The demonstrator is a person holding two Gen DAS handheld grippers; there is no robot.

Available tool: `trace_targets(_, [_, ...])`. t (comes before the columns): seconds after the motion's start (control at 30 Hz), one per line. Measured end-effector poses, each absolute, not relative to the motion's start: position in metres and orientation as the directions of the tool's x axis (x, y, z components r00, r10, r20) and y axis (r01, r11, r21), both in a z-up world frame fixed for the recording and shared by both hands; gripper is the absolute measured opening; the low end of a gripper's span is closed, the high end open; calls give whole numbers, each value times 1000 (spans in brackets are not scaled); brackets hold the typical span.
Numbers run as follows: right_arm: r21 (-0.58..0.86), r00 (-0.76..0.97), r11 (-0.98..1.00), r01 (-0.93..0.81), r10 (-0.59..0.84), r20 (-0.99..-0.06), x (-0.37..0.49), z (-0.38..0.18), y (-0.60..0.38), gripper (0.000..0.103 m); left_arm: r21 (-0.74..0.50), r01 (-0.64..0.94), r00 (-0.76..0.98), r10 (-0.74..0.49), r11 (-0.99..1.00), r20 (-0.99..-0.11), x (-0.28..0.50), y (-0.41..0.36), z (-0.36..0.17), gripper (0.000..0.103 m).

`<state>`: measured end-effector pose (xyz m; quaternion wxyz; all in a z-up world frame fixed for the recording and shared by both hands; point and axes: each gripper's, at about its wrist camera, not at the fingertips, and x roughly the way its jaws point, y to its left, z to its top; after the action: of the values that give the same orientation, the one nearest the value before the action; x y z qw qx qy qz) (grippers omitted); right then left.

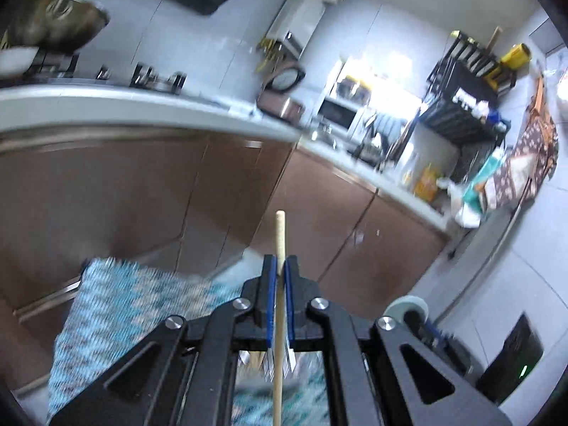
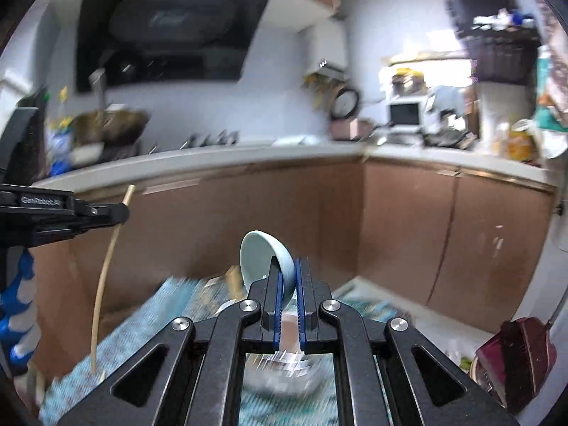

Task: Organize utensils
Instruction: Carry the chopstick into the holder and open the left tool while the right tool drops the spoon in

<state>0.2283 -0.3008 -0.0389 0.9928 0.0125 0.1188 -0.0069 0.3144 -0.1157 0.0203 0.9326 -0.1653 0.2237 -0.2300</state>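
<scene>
L gripper clamps chopstick, R gripper clamps spoon

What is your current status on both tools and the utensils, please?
Left tool shut on wooden chopstick. Right tool shut on pale blue spoon. Both clear of the counter; nothing in the way.

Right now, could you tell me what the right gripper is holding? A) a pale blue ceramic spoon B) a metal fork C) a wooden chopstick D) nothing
A: the right gripper is shut on the pale blue ceramic spoon, its bowl sticking up past the blue pads.
</scene>
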Motion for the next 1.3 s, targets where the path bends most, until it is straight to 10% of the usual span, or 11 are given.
trace_targets(0.77, [41, 962, 981, 190, -178, -209, 293, -117, -320, 8, -323, 264, 932, -327, 909, -157, 374, -194, -83, 5])
trace_targets(1.3, [117, 966, 977, 178, -151, -209, 250, -110, -315, 49, -327, 241, 927, -317, 914, -201, 319, -152, -71, 35])
